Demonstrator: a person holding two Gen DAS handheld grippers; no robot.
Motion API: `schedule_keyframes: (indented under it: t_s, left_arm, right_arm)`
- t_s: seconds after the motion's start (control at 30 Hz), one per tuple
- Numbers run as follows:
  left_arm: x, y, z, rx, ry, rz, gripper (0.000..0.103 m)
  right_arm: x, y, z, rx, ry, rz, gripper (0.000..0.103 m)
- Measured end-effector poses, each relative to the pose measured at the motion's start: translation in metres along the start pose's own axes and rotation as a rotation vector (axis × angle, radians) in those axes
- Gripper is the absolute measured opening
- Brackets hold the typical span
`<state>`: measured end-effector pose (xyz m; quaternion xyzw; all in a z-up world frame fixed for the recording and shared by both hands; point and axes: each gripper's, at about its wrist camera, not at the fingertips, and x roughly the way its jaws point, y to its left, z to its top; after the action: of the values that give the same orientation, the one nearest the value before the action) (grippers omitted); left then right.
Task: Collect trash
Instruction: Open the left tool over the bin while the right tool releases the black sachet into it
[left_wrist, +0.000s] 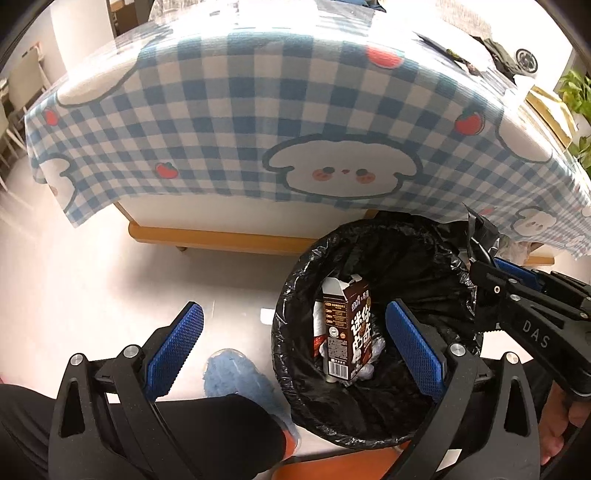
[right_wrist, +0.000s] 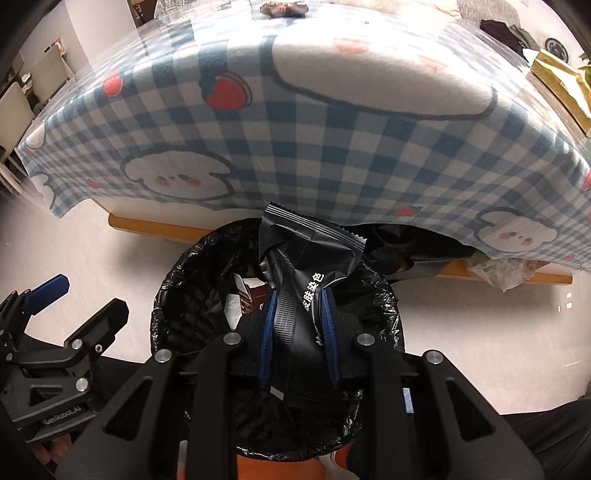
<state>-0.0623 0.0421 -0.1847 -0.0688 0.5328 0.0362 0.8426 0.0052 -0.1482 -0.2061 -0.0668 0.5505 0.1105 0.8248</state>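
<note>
Trash time is at the drop step: right gripper (right_wrist: 298, 325) pinches a black wrapper (right_wrist: 310, 254) over the bin (right_wrist: 166, 317), left gripper (left_wrist: 295, 347) is wide and empty, so next it should let go.

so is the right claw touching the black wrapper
Touching: the right wrist view shows the right claw with both blue pads pressed on the black wrapper.

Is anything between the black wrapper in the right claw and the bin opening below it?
Nothing visible blocks it. The right claw grips the black wrapper directly over the open bin. Inside, a brown carton leans left of centre. The left claw is open, off to the side.
</note>
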Motion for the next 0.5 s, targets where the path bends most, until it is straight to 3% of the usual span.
schedule_keyframes:
  t_s: [0.33,0.5]
  left_arm:
    - [0.005,-0.003,0.002,-0.002,0.008,-0.001,0.097]
    - [0.003,-0.005,0.003,-0.003,0.007,-0.001,0.097]
  right_arm:
    - [0.005,-0.003,-0.002,0.008,0.012,-0.009,0.05]
    - [-0.007,-0.008,-0.001,0.009,-0.031,-0.011,0.074]
